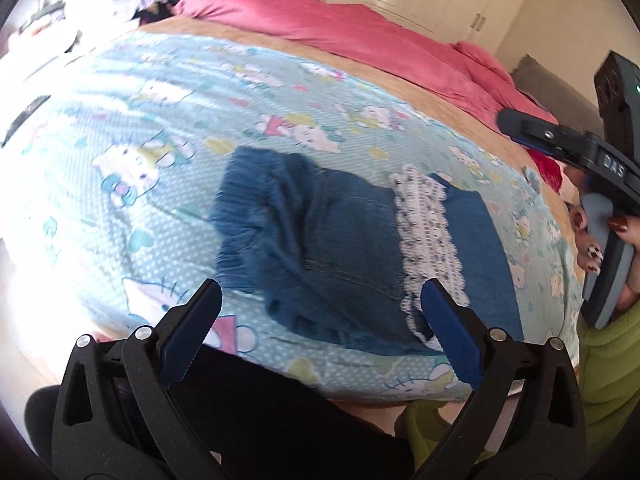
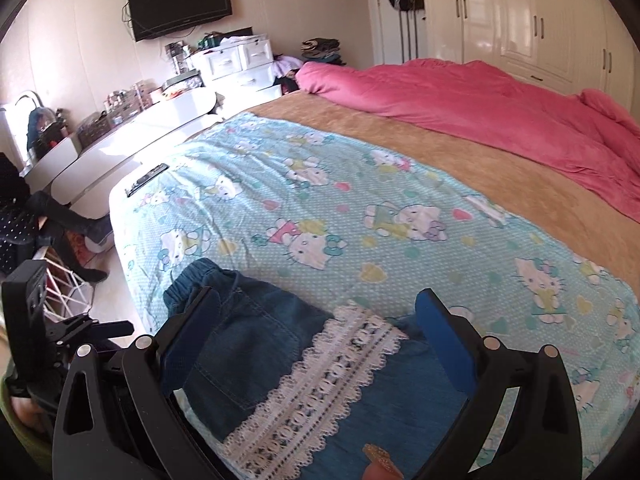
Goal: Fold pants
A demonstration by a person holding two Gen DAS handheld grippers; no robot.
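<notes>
Bedroom walls, a row of white wardrobe doors and a wall-mounted black television frame a wide bed with a tan cover, a rumpled pink duvet along its far side and a light blue cartoon-cat sheet spread over the near part. On that sheet, close to the near edge, lie the blue denim pants, already folded into a compact bundle, with the gathered elastic waistband to the left and a band of white lace trim crossing the denim toward the right. The left gripper hangs above the near edge of the bundle with its blue-padded fingers spread wide and nothing between them. The right gripper is likewise wide apart over the lace and the denim, gripping nothing. From the left wrist view, the right hand, with dark painted nails, wraps the handle of its tool at the right edge. A white set of drawers and cluttered white furniture stand against the far wall beside the bed.
</notes>
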